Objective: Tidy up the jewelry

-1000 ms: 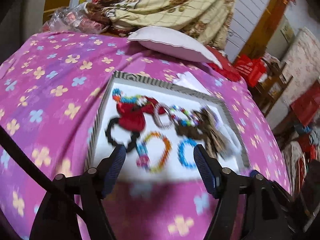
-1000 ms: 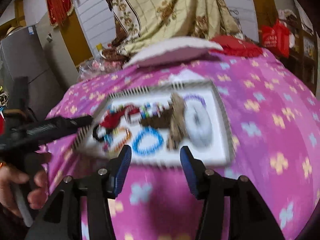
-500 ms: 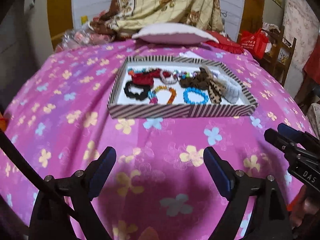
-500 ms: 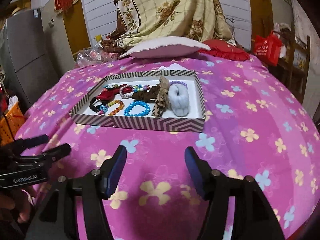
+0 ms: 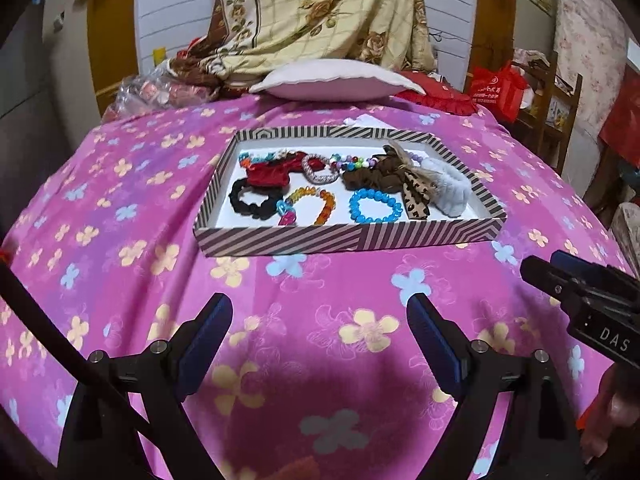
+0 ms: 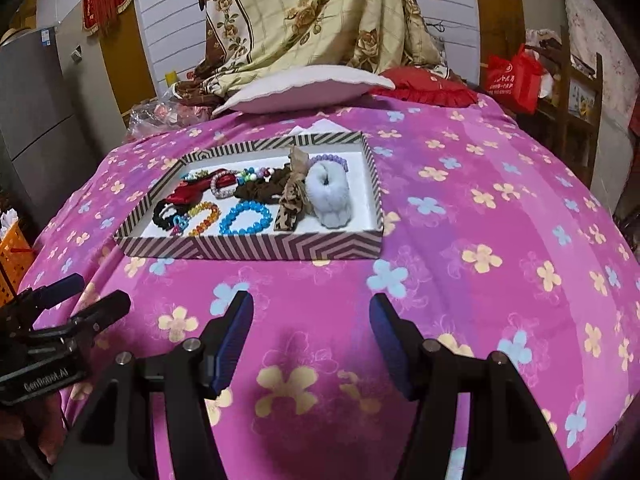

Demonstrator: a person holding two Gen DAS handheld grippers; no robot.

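Observation:
A striped shallow tray point(image 5: 344, 236) point(image 6: 252, 248) sits on a pink flowered bedspread. It holds a blue bead bracelet point(image 5: 375, 206) point(image 6: 245, 218), an orange bead bracelet point(image 5: 316, 204), a black scrunchie point(image 5: 252, 202), a red scrunchie point(image 5: 272, 170), a brown scrunchie point(image 5: 372, 176), a leopard bow point(image 5: 416, 196) and a grey fluffy scrunchie point(image 5: 448, 190) point(image 6: 330, 192). My left gripper point(image 5: 320, 336) is open and empty, well short of the tray. My right gripper point(image 6: 312, 340) is open and empty, also short of the tray.
A white pillow point(image 5: 336, 86) and red cushion point(image 5: 436, 94) lie behind the tray, with a floral blanket above. A wooden shelf with a red bag point(image 5: 500, 90) stands at right. An orange crate point(image 6: 14, 248) and a grey fridge point(image 6: 32, 112) are at left.
Both grippers have pulled back from over the tray toward the near edge of the bed. The tray's contents have not changed.

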